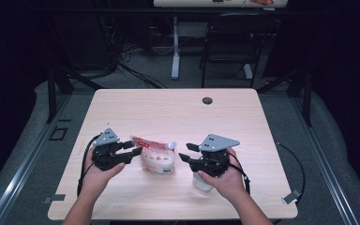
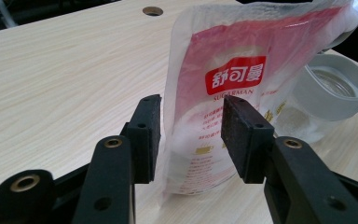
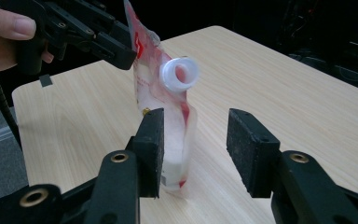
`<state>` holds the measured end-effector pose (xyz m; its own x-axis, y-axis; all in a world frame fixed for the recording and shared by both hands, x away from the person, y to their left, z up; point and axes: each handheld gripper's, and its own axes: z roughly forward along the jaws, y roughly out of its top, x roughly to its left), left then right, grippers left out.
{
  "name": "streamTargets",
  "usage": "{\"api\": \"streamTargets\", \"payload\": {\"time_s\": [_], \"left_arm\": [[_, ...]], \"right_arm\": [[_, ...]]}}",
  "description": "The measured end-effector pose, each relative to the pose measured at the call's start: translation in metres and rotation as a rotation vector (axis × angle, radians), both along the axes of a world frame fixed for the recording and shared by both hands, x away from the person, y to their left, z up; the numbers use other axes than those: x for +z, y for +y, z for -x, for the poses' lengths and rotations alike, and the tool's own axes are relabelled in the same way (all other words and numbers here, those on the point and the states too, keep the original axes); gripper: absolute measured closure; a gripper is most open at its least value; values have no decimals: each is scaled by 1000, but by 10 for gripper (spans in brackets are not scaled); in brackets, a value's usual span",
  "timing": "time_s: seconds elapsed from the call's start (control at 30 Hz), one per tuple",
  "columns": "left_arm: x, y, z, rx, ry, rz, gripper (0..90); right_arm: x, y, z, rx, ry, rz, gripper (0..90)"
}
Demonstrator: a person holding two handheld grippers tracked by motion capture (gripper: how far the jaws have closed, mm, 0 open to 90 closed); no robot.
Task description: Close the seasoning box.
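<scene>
A red and white spouted pouch stands upright at the middle of the wooden table. In the left gripper view the pouch rises between my two pads, which do not press on it; my left gripper is open. From the high view that left gripper sits at the pouch's left edge. My right gripper is just right of the pouch, open and holding nothing. In the right gripper view the pouch and its white spout stand ahead of my right gripper, behind its left pad. The left gripper is at the pouch's top corner.
A clear round container stands on the table behind the pouch; in the high view it lies under the right hand. A cable hole marks the table's far side. A chair and a desk leg stand beyond the table.
</scene>
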<state>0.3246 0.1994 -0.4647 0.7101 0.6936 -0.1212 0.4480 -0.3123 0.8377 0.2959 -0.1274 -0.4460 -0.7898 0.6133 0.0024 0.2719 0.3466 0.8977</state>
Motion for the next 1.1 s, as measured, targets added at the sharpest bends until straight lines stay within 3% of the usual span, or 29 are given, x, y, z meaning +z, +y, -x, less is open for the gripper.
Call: {"api": "streamTargets", "payload": {"time_s": [0.57,0.8,1.1], "left_arm": [[1,0,2,-6,-5,-8,620],[2,0,4,-15,-5,-7,646],[1,2,5,1,2,0,734]], "right_arm": [[-17,29,-20,33,37,-5,565],[-21,39,-22,30,23,2,620],[-18,39,-22,34,40,-7,695]]}}
